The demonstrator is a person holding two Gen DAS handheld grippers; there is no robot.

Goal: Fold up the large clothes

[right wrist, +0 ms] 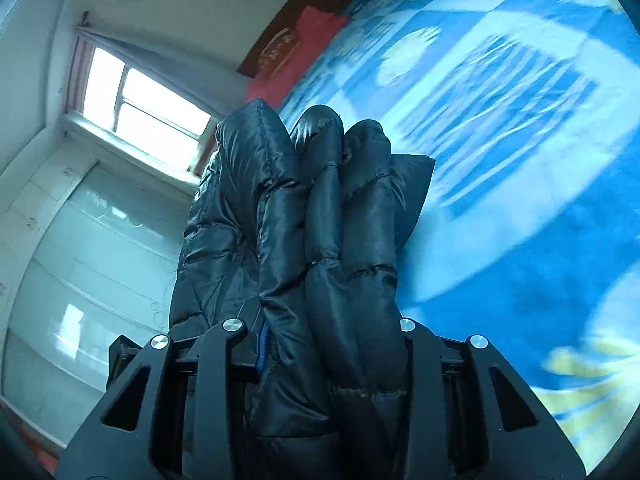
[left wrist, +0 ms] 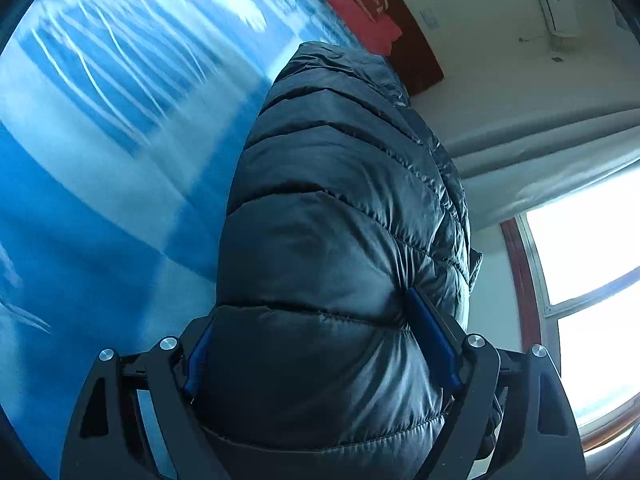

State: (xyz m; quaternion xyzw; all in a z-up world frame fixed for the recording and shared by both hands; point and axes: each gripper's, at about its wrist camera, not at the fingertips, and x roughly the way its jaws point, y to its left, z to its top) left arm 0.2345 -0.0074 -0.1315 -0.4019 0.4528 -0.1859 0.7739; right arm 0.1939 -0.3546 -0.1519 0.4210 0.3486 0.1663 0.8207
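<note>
Gripping a thick quilted panel, the left gripper [left wrist: 320, 360] has its fingers [left wrist: 434, 336] spread wide around the dark puffer jacket [left wrist: 340, 208], whose bulk fills the gap and bulges past the blue pads. The jacket is held above the blue patterned blanket [left wrist: 100, 140]. The right gripper [right wrist: 332, 344] is clamped narrower on several bunched layers of the same jacket [right wrist: 320, 220], which stand up between its fingers. Judged handling: light, soft, highly compressible, with a slick shell likely to slip. Take hold across stitched seams or hems, gathering full thickness; shallow pinches on a single shiny layer may pull free.
</note>
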